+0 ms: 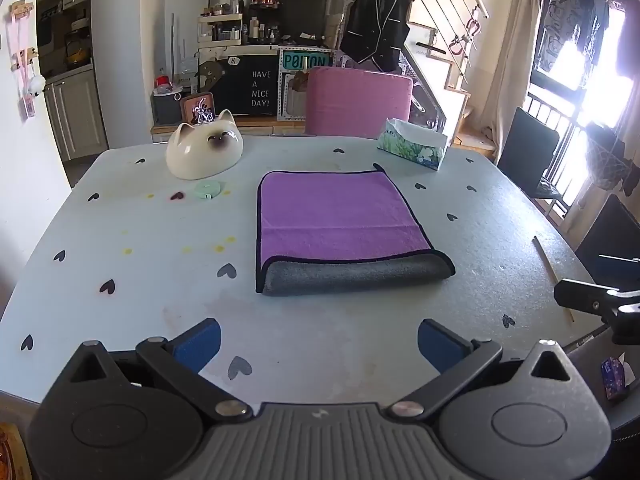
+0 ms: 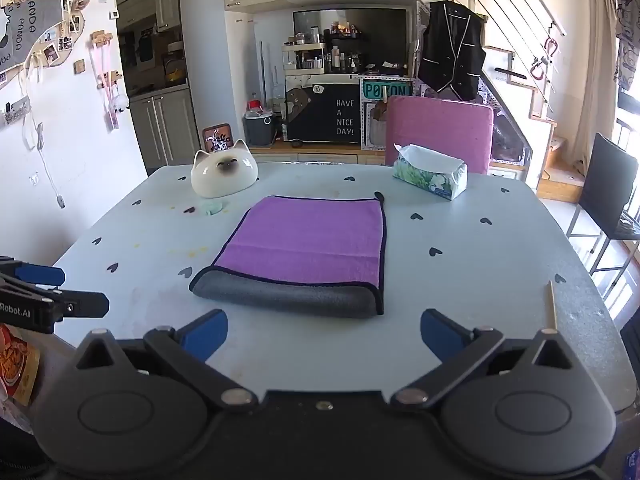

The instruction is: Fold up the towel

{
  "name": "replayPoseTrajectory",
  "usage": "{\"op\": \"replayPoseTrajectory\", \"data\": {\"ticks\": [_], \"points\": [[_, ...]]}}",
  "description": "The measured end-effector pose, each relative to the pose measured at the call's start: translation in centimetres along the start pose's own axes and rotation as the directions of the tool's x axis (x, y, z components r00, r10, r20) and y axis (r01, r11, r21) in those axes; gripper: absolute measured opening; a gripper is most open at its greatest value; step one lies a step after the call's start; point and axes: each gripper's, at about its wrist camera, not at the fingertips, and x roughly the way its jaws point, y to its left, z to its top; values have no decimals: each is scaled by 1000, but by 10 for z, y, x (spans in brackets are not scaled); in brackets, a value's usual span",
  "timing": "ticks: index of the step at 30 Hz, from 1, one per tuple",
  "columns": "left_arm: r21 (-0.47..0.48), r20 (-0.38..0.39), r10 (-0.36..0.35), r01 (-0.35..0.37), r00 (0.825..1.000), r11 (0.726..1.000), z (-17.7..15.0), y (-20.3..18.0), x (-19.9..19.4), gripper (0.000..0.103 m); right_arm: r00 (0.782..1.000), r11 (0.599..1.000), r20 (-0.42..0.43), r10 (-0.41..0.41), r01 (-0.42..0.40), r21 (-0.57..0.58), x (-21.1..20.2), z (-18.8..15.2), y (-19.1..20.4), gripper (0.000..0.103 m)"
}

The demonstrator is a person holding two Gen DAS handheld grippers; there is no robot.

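Note:
A purple towel (image 1: pixel 340 216) with a grey underside and dark trim lies folded flat on the pale blue table (image 1: pixel 140 280). Its grey fold faces me at the near edge. It also shows in the right wrist view (image 2: pixel 308 244). My left gripper (image 1: pixel 319 346) is open and empty, above the near table edge, short of the towel. My right gripper (image 2: pixel 324 334) is open and empty, just short of the towel's grey fold. The right gripper's tip shows at the right of the left view (image 1: pixel 592 300); the left gripper shows at the left of the right view (image 2: pixel 52 300).
A cat-shaped ceramic bowl (image 1: pixel 204 150) and a small green disc (image 1: pixel 208 191) sit at the back left. A tissue box (image 1: pixel 412 148) stands at the back right. A thin wooden stick (image 2: pixel 553 306) lies near the right edge. A pink chair (image 1: pixel 358 100) stands behind the table.

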Motion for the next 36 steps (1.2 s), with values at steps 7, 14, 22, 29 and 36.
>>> {"op": "replayPoseTrajectory", "data": {"ticks": [7, 14, 22, 29, 36], "points": [[2, -2, -6, 6, 1000, 1000, 0, -1, 1, 103, 1000, 1000, 1, 0, 0, -1, 0, 0, 0, 103], [-1, 3, -3, 3, 1000, 1000, 1, 0, 0, 103, 1000, 1000, 3, 0, 0, -1, 0, 0, 0, 103], [-2, 5, -5, 5, 1000, 1000, 0, 0, 0, 103, 1000, 1000, 2, 0, 0, -1, 0, 0, 0, 103], [-2, 5, -4, 4, 1000, 1000, 0, 0, 0, 103, 1000, 1000, 2, 0, 0, -1, 0, 0, 0, 103], [-2, 5, -4, 4, 1000, 1000, 0, 0, 0, 103, 1000, 1000, 2, -1, 1, 0, 0, 0, 0, 103]]}}
